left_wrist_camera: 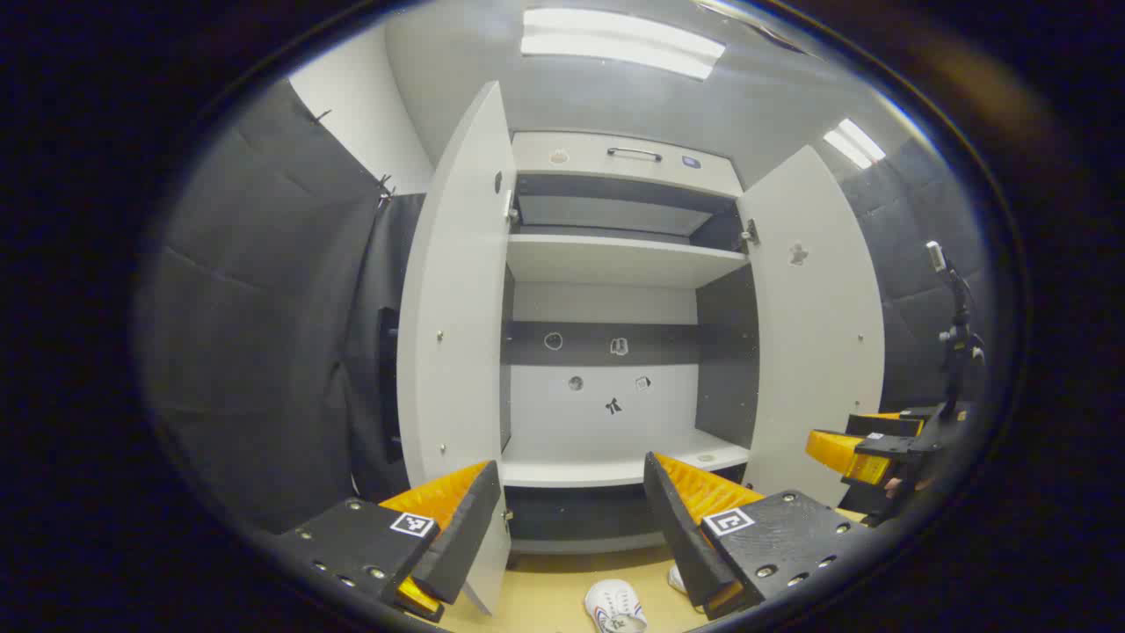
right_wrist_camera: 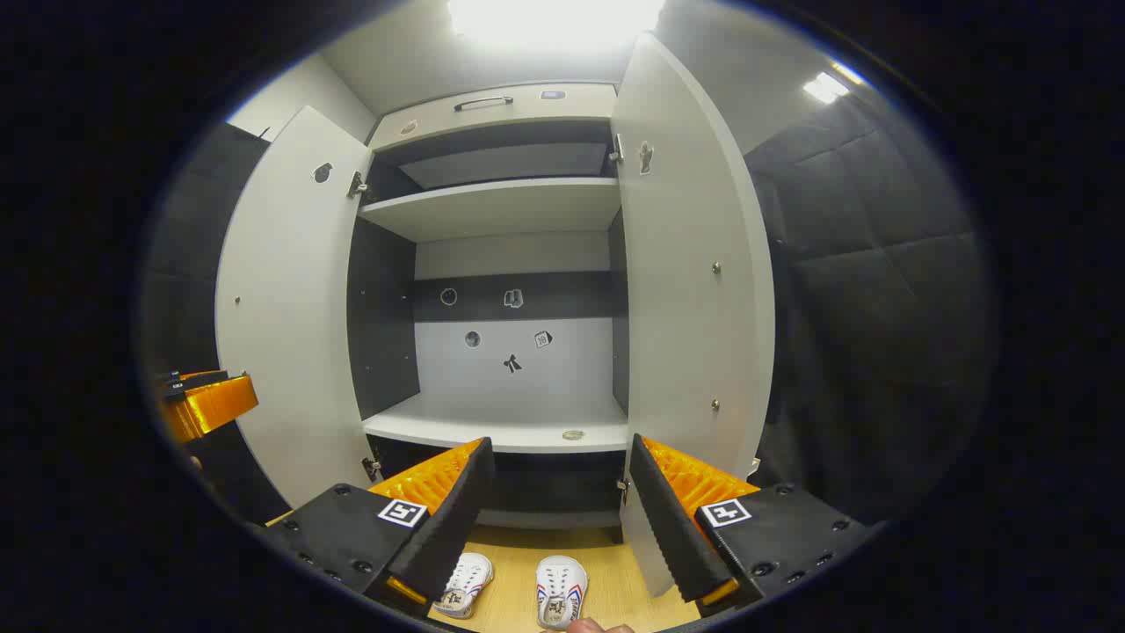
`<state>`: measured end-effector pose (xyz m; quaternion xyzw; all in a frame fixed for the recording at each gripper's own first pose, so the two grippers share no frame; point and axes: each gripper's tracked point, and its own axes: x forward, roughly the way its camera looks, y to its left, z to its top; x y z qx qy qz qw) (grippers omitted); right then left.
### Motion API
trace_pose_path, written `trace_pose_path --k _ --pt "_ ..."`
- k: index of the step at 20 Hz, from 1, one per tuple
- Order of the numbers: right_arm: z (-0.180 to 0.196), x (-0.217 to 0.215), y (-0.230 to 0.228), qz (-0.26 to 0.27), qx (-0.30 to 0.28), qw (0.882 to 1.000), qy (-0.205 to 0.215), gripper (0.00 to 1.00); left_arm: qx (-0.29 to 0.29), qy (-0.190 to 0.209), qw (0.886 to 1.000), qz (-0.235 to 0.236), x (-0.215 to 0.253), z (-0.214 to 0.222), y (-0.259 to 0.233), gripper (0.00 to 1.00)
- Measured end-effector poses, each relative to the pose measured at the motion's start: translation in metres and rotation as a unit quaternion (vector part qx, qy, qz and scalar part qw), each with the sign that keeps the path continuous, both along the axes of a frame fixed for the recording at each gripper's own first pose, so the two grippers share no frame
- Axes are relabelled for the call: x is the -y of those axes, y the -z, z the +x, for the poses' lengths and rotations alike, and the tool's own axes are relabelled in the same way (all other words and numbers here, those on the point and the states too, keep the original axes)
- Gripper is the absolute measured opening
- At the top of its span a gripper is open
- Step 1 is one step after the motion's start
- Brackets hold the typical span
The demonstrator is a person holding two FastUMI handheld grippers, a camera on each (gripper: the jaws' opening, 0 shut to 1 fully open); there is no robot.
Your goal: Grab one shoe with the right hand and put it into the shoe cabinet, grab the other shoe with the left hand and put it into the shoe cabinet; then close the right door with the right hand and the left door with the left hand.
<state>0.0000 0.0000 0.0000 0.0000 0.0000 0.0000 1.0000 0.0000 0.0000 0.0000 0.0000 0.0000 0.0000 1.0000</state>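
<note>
Both hand-held grippers, left [left_wrist_camera: 571, 527] & right [right_wrist_camera: 558, 519], hover spread w/ nothing held, facing the shoe cabinet [right_wrist_camera: 501, 207] w/ doors wide for loading; two shoes [right_wrist_camera: 560, 602] sit on floor just before it.

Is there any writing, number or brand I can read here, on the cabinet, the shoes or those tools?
No text here can be read.
Small stickers on the cabinet back wall: too small to read.
Square tags on the right tool: patterns, not words.
Shoes: markings blurred.
</note>
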Motion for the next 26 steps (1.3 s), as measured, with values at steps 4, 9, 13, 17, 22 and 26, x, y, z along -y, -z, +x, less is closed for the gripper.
trace_pose_path --k 4,9,13,17,22,26 --pt "-0.002 0.000 0.002 -0.006 -0.008 1.000 -0.001 0.96 -0.013 0.012 1.000 -0.010 0.008 -0.004 0.010 0.97" --pt "0.000 -0.003 0.002 -0.019 -0.012 1.000 -0.005 0.97 -0.025 -0.002 1.000 -0.015 -0.002 -0.010 0.021 0.94" --pt "0.005 -0.009 0.007 -0.013 -0.022 1.000 -0.012 0.96 -0.030 -0.014 0.999 -0.014 -0.013 -0.013 0.025 0.94" --pt "0.015 -0.016 0.020 -0.009 -0.038 0.999 -0.026 0.96 -0.043 -0.016 0.999 -0.004 -0.013 -0.011 0.027 0.94" --pt "0.034 -0.024 0.052 -0.025 -0.103 0.993 -0.041 0.96 -0.039 -0.030 0.998 -0.026 -0.013 -0.025 0.026 0.94" --pt "0.057 -0.035 0.057 -0.037 -0.120 0.990 -0.069 0.98 -0.052 -0.041 0.997 -0.046 -0.013 -0.039 0.039 0.94"
